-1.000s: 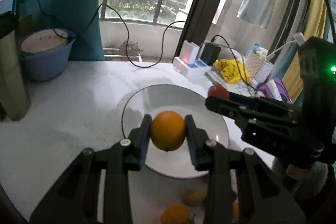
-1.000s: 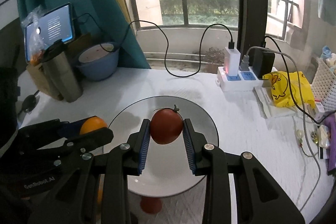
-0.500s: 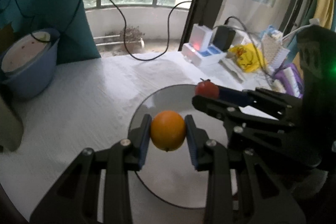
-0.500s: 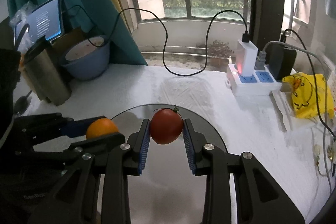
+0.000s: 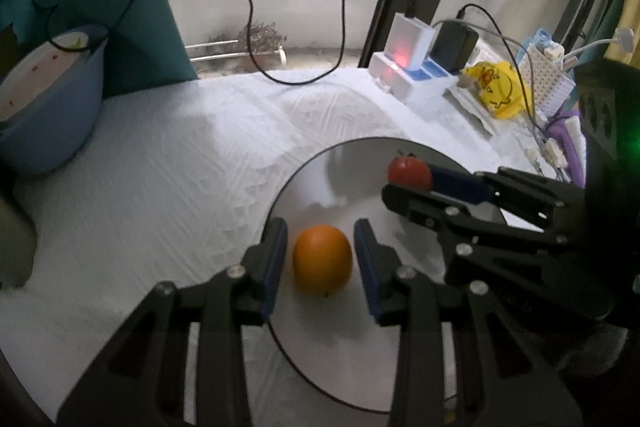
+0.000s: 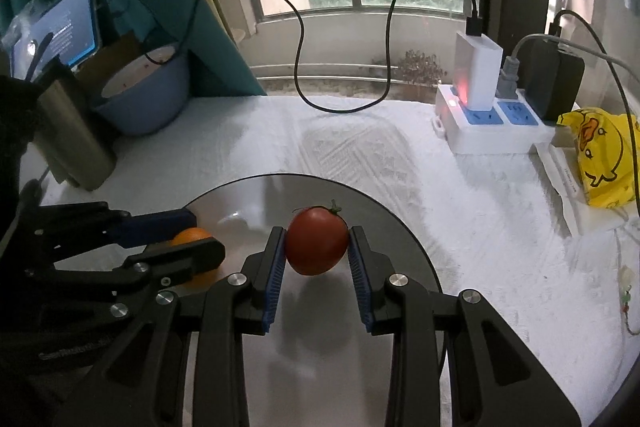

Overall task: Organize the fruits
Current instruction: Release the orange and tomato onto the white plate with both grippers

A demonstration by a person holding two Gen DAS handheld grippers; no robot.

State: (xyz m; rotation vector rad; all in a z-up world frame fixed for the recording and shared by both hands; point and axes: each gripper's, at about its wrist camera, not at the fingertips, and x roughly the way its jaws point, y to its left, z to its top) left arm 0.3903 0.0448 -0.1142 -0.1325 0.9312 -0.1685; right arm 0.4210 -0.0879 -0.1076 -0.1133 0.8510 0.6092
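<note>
Two hand-held grippers meet over a round plate (image 6: 248, 195) on a white-clothed counter (image 5: 168, 155). The left hand-held gripper (image 5: 320, 259) has just been opening its jaws; an orange (image 5: 322, 259) sits between them on the near part of the plate, with slim gaps visible on both sides, so the blue pads (image 5: 276, 263) no longer press it. Seen from the right wrist, the orange (image 6: 190, 237) peeks out behind the left gripper's fingers at the plate's left edge.

The right hand-held gripper (image 6: 318, 247) pinches a red tomato (image 6: 317, 241), stem up, pads tight on both sides, above the plate's middle with its shadow on the plate below. From the left wrist, the tomato (image 5: 410, 173) shows at the tips of the right gripper, toward the plate's far right rim.

Farther back on the left stands a steel flask (image 6: 74, 139), then a blue bowl (image 6: 148, 103) with a white dish or lid sitting inside it; what that holds cannot be told. At the back right, a white power strip (image 6: 488, 131) carries chargers, one glowing red, beside a yellow duck bag (image 6: 600, 155). A white basket (image 5: 546, 79) beyond holds small items too blurred to name. A black cable (image 6: 344, 107) loops across the counter's far edge before the balcony window.
</note>
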